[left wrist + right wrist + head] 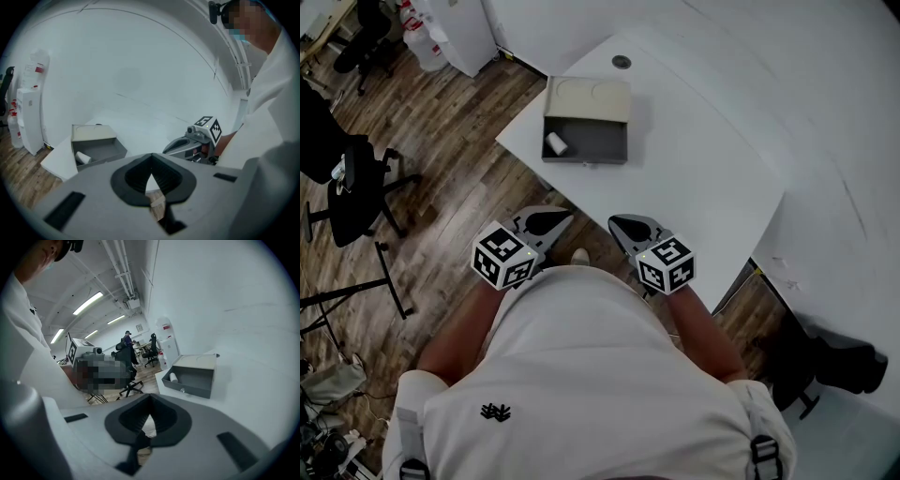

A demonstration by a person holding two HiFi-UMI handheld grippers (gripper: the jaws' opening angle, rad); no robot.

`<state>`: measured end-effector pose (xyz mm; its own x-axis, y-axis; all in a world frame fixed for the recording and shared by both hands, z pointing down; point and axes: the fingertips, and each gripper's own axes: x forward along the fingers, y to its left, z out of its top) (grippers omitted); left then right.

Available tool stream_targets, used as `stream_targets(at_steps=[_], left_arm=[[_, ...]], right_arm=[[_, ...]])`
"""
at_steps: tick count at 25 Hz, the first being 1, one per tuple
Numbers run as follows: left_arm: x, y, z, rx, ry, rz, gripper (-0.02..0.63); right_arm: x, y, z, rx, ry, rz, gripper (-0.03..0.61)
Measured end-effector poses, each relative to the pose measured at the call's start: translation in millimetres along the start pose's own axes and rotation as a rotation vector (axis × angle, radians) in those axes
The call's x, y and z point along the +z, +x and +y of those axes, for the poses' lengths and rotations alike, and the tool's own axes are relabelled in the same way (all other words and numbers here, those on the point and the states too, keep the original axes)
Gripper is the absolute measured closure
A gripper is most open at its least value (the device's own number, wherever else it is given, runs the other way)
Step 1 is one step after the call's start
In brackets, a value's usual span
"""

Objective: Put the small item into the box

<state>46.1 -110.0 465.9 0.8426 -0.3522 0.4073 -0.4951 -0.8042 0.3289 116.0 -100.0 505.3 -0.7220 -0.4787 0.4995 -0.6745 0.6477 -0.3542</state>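
Note:
A grey box (586,105) stands at the far left of the white table (703,178), its drawer pulled open toward me. Inside the drawer's left corner lies a small white cylinder (555,142). The left gripper view shows the box (93,145) and the cylinder (83,158); the right gripper view shows the box (194,376) and the cylinder (173,377) too. My left gripper (549,222) and right gripper (631,226) hang side by side near my body at the table's near edge, well short of the box. Both are shut and hold nothing.
A round grommet hole (622,62) sits in the table behind the box. A black office chair (356,187) stands on the wooden floor to the left, and a white cabinet (464,33) beyond the table's far corner. A wall runs along the table's right side.

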Motion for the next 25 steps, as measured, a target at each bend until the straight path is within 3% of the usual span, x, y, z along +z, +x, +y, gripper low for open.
stream_targets(at_steps=[6,25], left_arm=[[-2.6,3.9,-10.0,0.004,0.062,0.032,0.606],[-7.8,9.5,-15.9,-0.007,0.021,0.03,0.606]], right_arm=[[-2.5,-6.1,3.3,0.005,0.0,-0.017,0.572],[-3.2,-15.5,3.7,0.01,-0.009,-0.041,0.572]])
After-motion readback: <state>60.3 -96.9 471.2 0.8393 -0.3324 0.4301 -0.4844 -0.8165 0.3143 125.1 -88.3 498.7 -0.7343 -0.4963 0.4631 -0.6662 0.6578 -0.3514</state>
